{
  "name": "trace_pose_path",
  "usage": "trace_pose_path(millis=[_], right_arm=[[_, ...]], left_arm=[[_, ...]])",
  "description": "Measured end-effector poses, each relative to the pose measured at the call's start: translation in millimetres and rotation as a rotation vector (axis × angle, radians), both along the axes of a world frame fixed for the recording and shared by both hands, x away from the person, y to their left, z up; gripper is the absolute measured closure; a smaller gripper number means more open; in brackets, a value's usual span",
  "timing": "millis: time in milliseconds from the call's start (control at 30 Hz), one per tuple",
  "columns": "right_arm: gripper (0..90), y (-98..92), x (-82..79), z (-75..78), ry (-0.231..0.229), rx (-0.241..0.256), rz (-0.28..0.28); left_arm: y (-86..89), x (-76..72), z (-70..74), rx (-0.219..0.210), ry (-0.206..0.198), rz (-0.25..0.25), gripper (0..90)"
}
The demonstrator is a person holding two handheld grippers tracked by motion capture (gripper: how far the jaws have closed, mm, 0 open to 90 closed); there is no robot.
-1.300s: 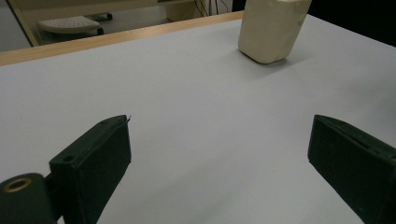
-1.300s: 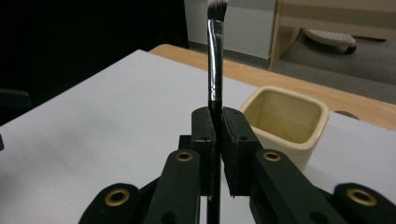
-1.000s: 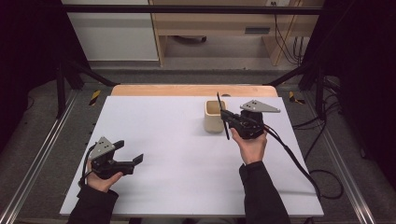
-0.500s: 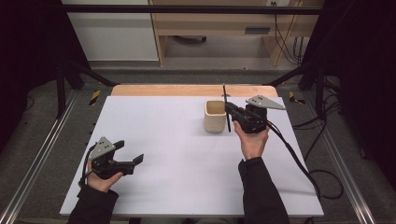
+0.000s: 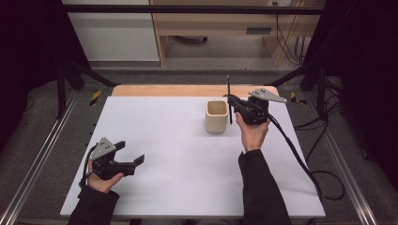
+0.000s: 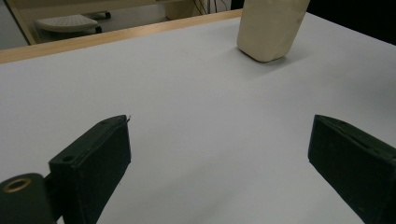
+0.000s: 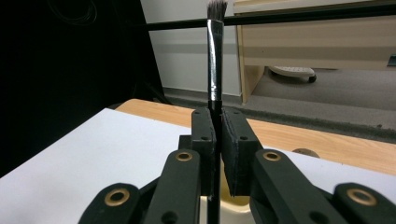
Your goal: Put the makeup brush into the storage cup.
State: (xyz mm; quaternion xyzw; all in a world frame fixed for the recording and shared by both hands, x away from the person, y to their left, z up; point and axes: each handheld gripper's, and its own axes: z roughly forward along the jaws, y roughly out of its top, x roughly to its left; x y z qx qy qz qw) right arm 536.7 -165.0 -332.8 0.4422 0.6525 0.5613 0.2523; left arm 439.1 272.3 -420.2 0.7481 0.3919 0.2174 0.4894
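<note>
My right gripper [image 5: 231, 99] is shut on a thin black brush [image 5: 228, 96] and holds it upright, bristles up, just right of a cream cup [image 5: 216, 116] on the white table [image 5: 187, 154]. In the right gripper view the brush [image 7: 215, 70] rises between the closed jaws, and the cup's rim [image 7: 238, 203] shows below them. My left gripper [image 5: 133, 161] rests near the table's front left corner, open with nothing between its fingers. In the left gripper view the cup [image 6: 270, 29] stands far ahead, beyond the two wide-spread jaws.
A wooden strip [image 5: 187, 90] runs along the table's far edge. Metal rails [image 5: 42, 150] flank the table on both sides. A black cable [image 5: 300, 154] trails from the right gripper over the table's right edge. A wooden desk [image 5: 225, 28] stands behind.
My right gripper has carried the brush up and away from me, from beside the cup's near side to its right, turning the brush upright. The left gripper has stayed put.
</note>
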Motion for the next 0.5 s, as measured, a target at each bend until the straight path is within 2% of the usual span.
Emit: trace_pose_path(millis=[500], right_arm=[[83.9, 7.9, 23.6, 0.7, -0.021, 0.016, -0.013]], left_arm=[[0.3, 0.1, -0.2, -0.001, -0.001, 0.002, 5.5]])
